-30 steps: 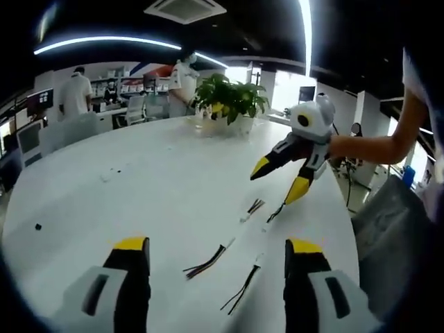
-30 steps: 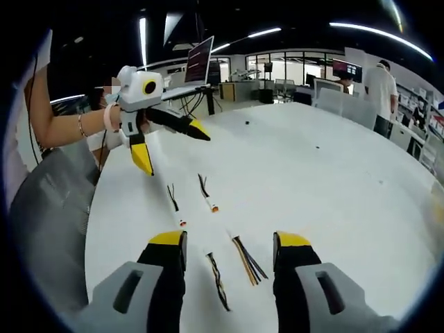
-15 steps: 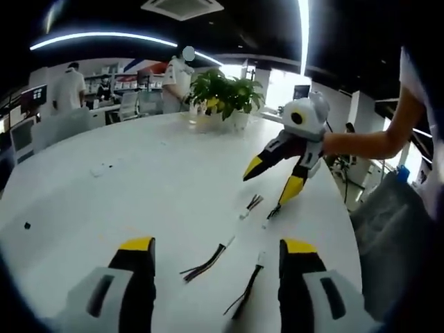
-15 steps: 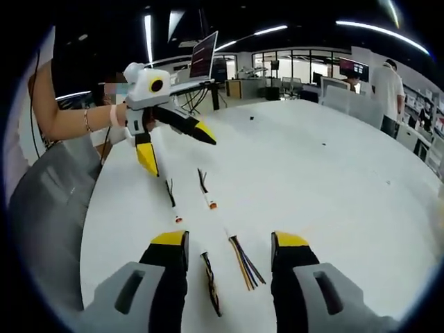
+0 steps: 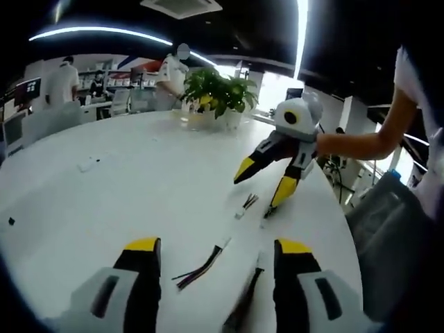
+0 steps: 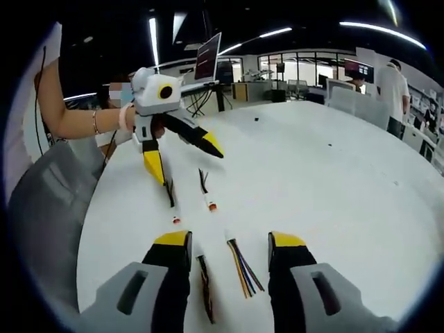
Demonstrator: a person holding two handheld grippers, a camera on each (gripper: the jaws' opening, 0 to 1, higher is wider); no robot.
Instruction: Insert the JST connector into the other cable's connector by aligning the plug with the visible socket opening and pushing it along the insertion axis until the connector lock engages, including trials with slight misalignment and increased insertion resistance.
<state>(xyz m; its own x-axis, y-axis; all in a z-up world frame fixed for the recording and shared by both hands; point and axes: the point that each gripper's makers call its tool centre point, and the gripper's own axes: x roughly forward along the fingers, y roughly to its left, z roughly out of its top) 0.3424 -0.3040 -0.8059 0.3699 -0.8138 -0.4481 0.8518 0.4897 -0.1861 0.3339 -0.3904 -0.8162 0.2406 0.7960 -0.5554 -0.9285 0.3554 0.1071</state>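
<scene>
Several short wire leads with small connectors lie on the white table. In the left gripper view, a multi-coloured lead and a dark lead rest just beyond my open left gripper. Two shorter leads lie farther off, under my right gripper, which hovers open over them. In the right gripper view, the multi-coloured lead and a dark lead lie between my open right gripper's jaws. Past two red-tipped leads, the left gripper hangs open with its tips close above them.
A potted plant stands at the table's far side. Grey chairs stand by the table edge near the person's arm. A monitor and standing people are in the background.
Each gripper has drawn closer to the other and lower toward the far leads. The leads lie where they were, and both grippers stay open.
</scene>
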